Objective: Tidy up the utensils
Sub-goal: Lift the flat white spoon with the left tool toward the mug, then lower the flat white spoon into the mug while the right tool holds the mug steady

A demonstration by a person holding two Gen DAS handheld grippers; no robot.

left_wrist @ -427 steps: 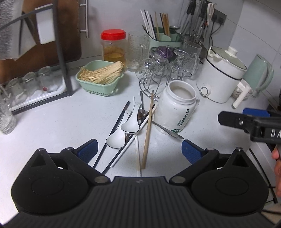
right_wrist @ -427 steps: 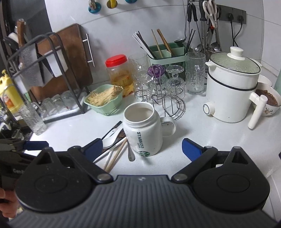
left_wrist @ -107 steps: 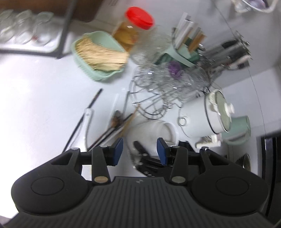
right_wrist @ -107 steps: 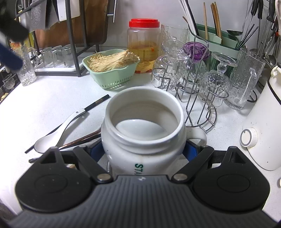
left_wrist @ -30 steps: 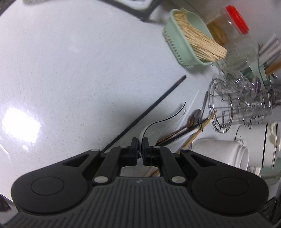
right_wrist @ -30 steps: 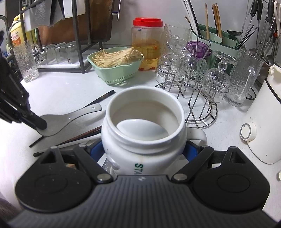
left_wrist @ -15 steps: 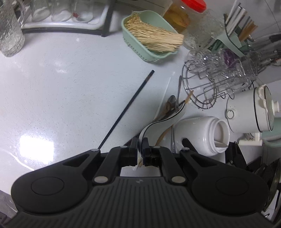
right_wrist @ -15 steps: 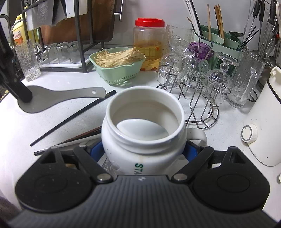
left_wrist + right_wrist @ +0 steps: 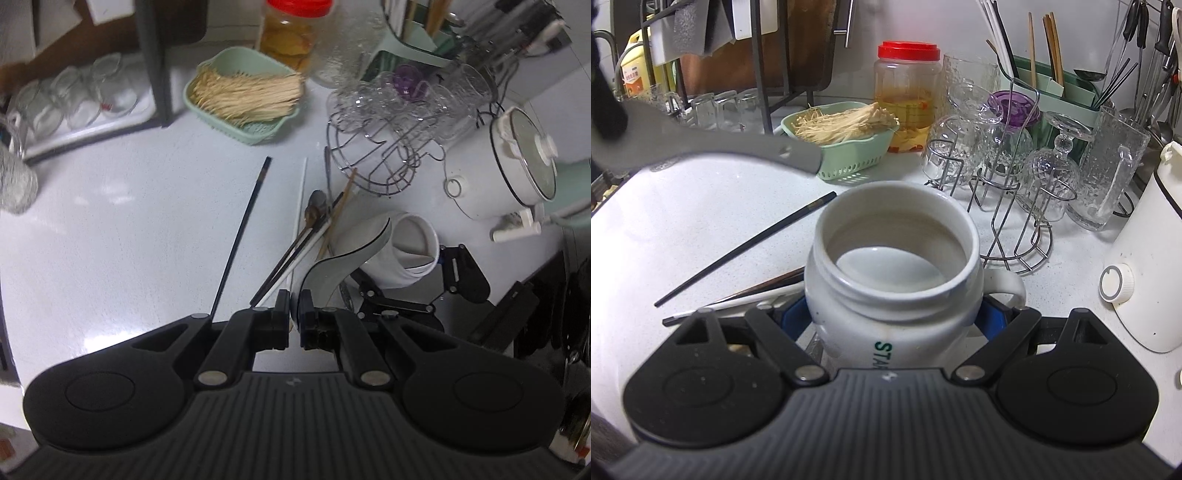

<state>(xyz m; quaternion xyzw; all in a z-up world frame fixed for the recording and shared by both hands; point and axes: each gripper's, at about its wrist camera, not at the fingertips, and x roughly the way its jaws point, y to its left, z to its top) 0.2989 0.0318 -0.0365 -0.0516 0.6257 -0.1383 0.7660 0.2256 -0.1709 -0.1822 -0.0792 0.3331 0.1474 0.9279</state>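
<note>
A white counter (image 9: 110,221) lies open on its left half, while its right and back are crowded by a wire glass rack (image 9: 380,158), a green basket (image 9: 240,96) and a white cooker (image 9: 509,166). The left claw (image 9: 294,310), nearly closed, pinches a white ceramic spoon (image 9: 343,254) by its bowl, lifted clear with its curved, dark-edged handle over the mug's mouth. The right claw (image 9: 897,314) grips a white mug (image 9: 894,258) (green lettering, empty inside) upright, beside loose chopsticks (image 9: 240,232) lying on the counter.

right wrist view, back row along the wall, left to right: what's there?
yellow bottle → green basket → red-lidded jar → wire glass rack → glass mug → white cooker
</note>
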